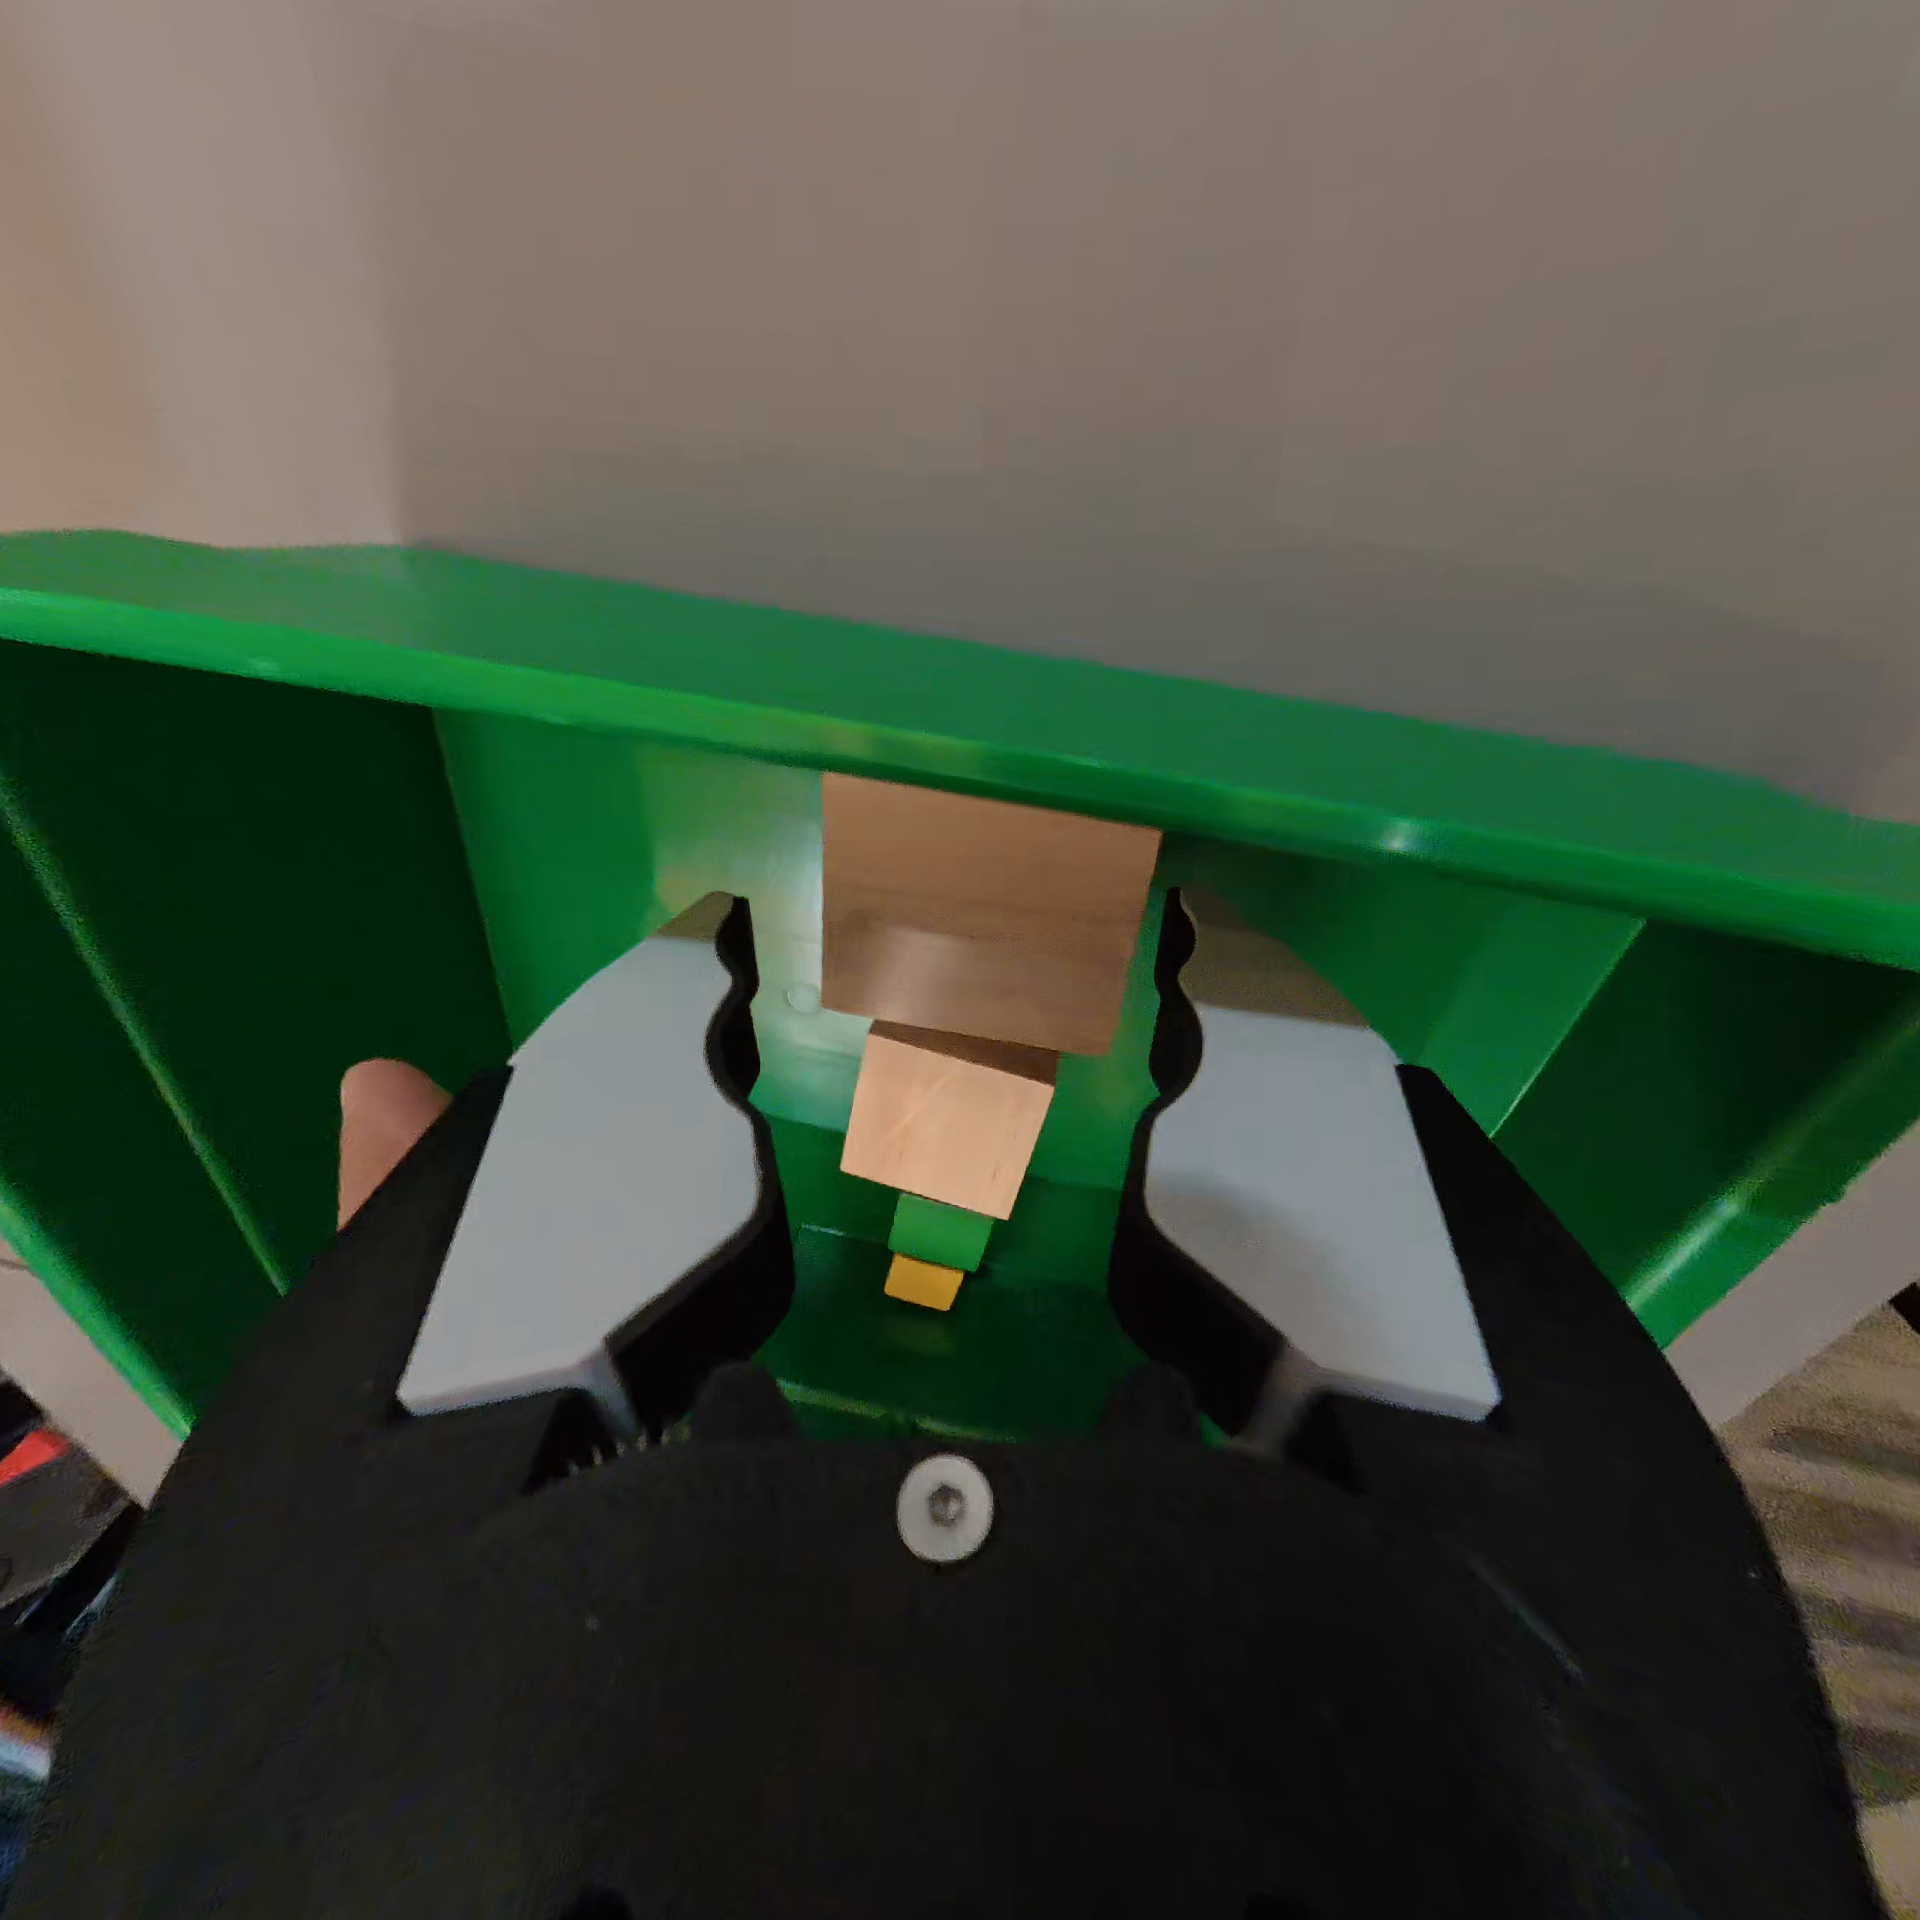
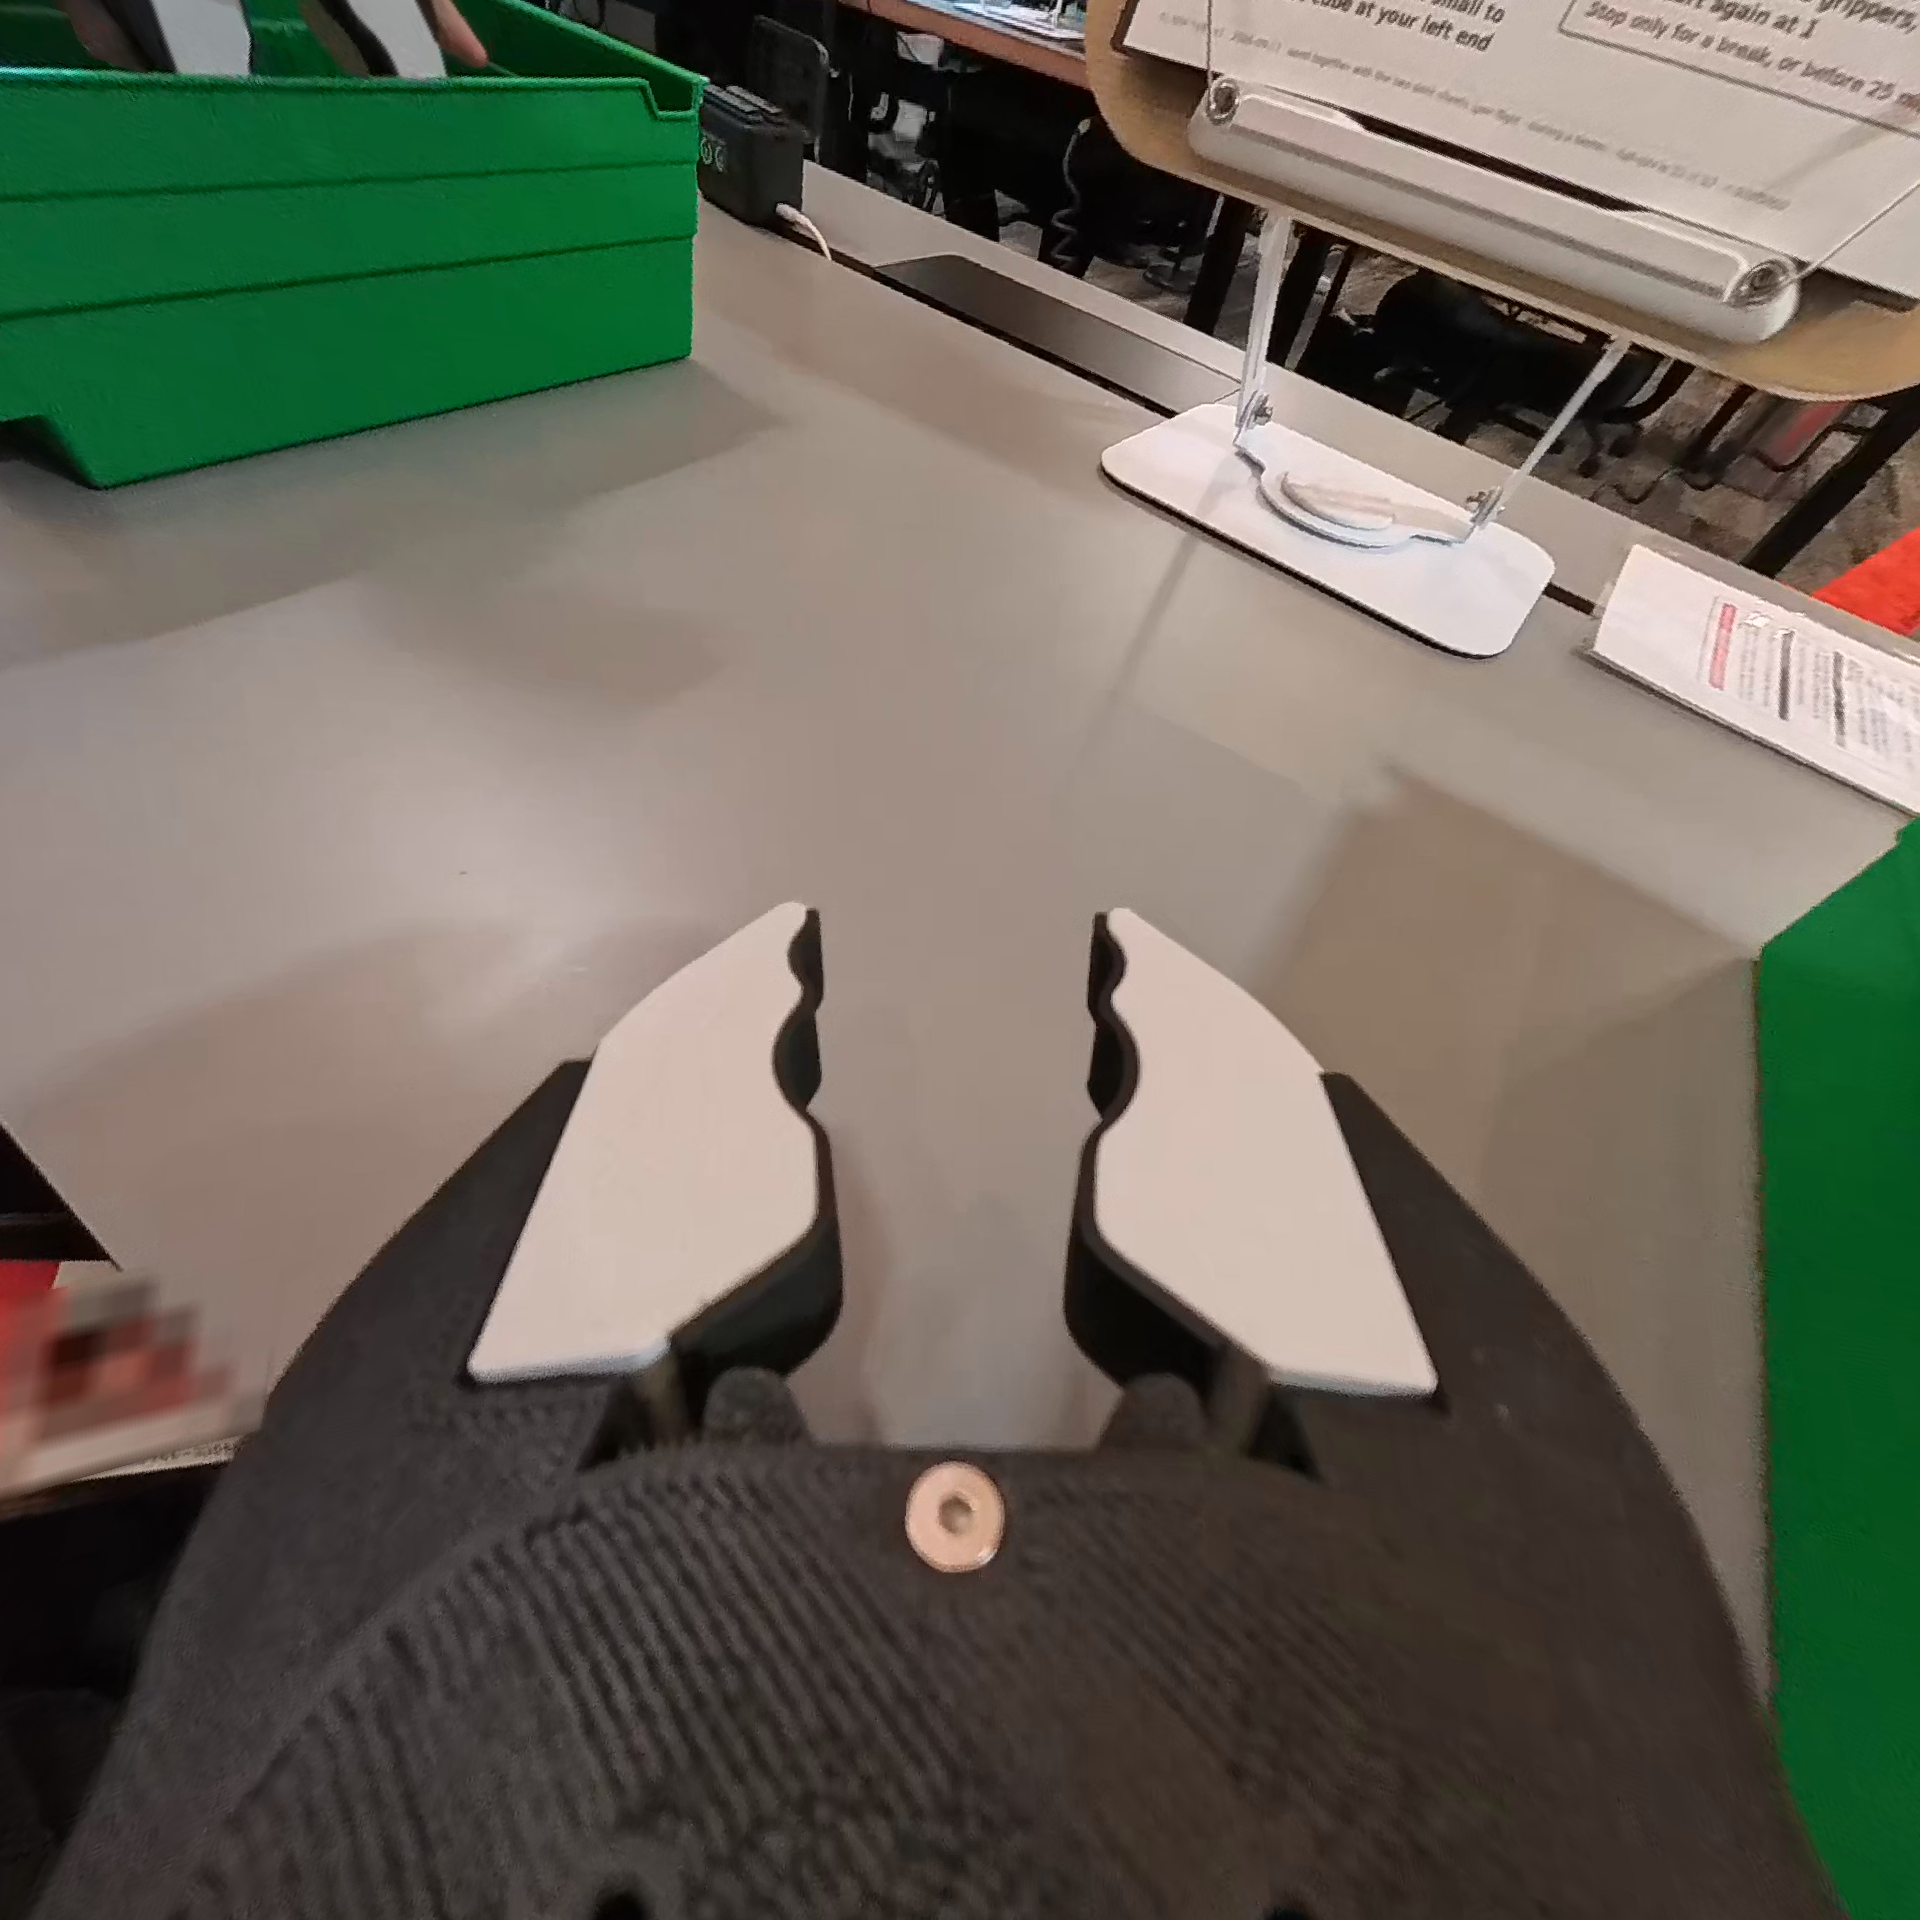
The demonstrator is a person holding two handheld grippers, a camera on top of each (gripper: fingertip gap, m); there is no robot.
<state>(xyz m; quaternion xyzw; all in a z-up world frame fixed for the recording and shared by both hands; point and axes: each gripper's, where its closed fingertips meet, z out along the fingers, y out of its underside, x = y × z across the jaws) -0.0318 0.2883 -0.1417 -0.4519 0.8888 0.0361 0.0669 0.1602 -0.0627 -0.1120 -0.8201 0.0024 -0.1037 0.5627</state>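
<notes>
Green bin (image 1: pixel 312 935) walls surround the left gripper (image 1: pixel 951 997), jaws spread around a row of blocks: two wooden blocks (image 1: pixel 982 914), one green (image 1: pixel 940 1231), one yellow (image 1: pixel 923 1280). Over the grey worktop (image 2: pixel 520 748), the right gripper (image 2: pixel 954 997) hovers with jaws spread and empty, near a printed sheet on a stand (image 2: pixel 1351 520) and a labelled card (image 2: pixel 1766 675).

What we cannot make out in the two wrist views

In the left wrist view the green bin (image 1: pixel 1039 717) runs off both side edges, and its rim hides the top of the large wooden block (image 1: pixel 987 894); we cannot tell whether the blocks touch; a fingertip (image 1: pixel 379 1122) shows, the rest behind the left gripper (image 1: pixel 951 1039). In the right wrist view a green thing (image 2: pixel 1849 1351) is cut by the right edge, the paper holder (image 2: pixel 1507 208) by the top, and a mosaic patch (image 2: pixel 104 1361) covers something at lower left
</notes>
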